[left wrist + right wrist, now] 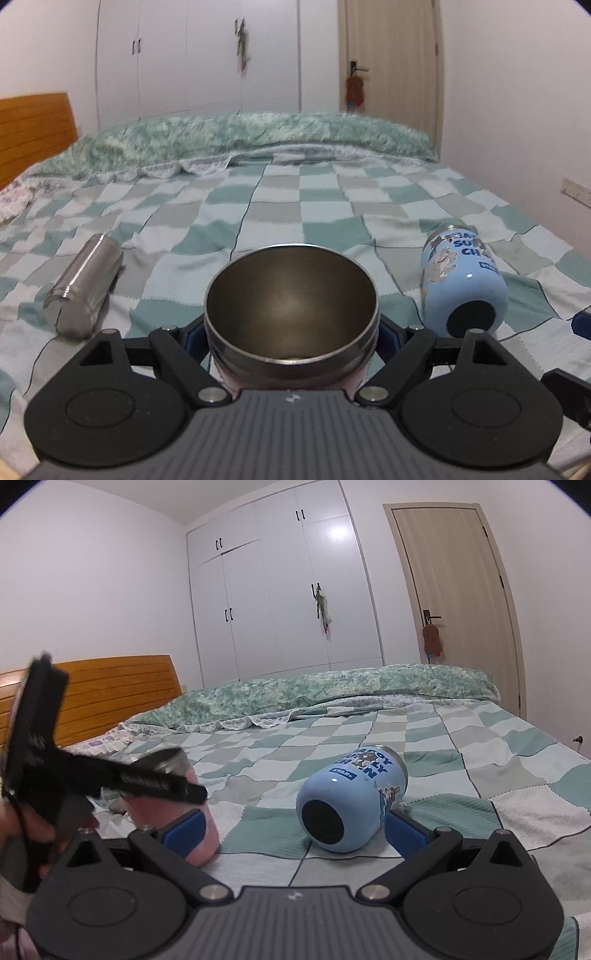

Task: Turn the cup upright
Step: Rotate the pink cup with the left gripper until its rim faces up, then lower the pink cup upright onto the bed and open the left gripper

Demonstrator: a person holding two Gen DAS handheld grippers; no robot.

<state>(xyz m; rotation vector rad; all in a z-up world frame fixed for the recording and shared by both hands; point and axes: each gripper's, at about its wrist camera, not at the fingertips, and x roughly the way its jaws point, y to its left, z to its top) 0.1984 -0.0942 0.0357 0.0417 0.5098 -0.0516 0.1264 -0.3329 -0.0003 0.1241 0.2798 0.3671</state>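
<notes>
My left gripper point(291, 332) is shut on a pink cup with a steel rim point(291, 306); the cup stands upright with its open mouth up. The same cup point(199, 834) shows at the left of the right wrist view, with the left gripper point(122, 779) over it. A light blue cartoon cup point(347, 801) lies on its side on the bed, base toward me. It also shows in the left wrist view point(461, 280). My right gripper point(293, 830) is open, its blue fingers either side of the blue cup's base, not touching it.
A steel cylinder cup point(83, 286) lies on its side at the left. All sit on a checkered green and white bed cover point(295, 206). A fluffy green blanket point(258, 136), wooden headboard point(110, 690), wardrobe and door lie behind.
</notes>
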